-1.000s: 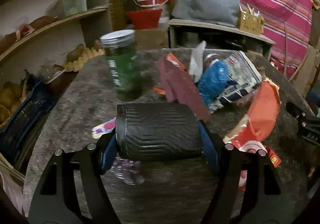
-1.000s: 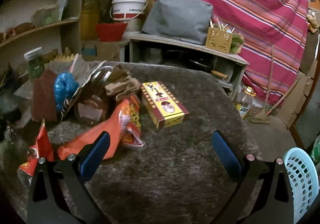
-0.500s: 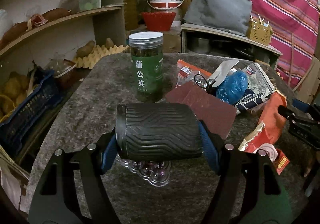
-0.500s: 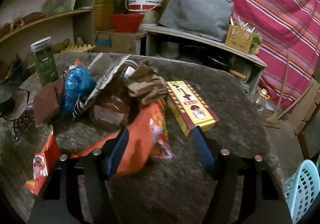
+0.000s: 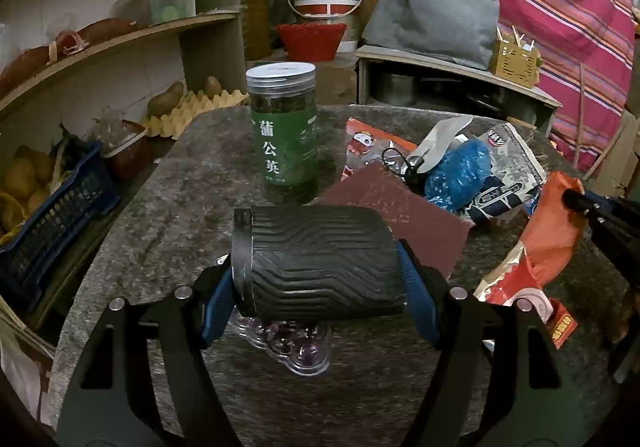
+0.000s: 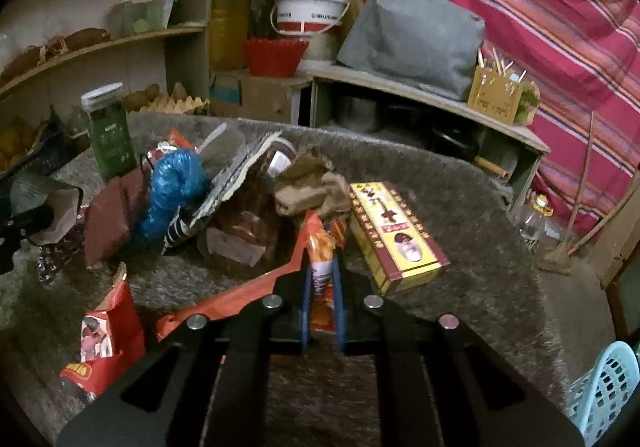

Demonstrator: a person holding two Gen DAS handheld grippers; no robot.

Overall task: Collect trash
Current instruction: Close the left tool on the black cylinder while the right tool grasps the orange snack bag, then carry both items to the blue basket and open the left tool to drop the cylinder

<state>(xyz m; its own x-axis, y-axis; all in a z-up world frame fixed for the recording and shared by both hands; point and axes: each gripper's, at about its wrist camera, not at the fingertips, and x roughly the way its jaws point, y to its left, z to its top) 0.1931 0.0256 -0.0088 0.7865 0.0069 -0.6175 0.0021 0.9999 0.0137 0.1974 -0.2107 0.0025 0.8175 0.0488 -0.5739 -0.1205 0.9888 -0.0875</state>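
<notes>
In the left wrist view my left gripper (image 5: 316, 279) is shut on a black ribbed cup (image 5: 328, 243), held sideways between the blue pads just above the table. Under it lies a clear plastic tray (image 5: 296, 343) with purple beads. In the right wrist view my right gripper (image 6: 322, 275) has its jaws closing, with the pads pinching the end of an orange snack wrapper (image 6: 320, 243). The same orange wrapper (image 5: 548, 231) shows at the right of the left wrist view. Behind it is a heap with a blue plastic bag (image 6: 176, 187), crumpled brown paper (image 6: 312, 187) and a printed foil bag (image 5: 508, 175).
A grey felt-covered table (image 6: 460, 187) holds a green jar (image 5: 286, 135), a maroon sheet (image 5: 408, 223), a yellow-red box (image 6: 392, 235) and a red packet (image 6: 104, 343). A light blue basket (image 6: 608, 379) stands low at the right. Shelves (image 5: 120, 43) with produce line the left.
My right gripper's jaws went from wide apart to pinched on the orange wrapper's end. The left gripper keeps the black cup, and its view has levelled.
</notes>
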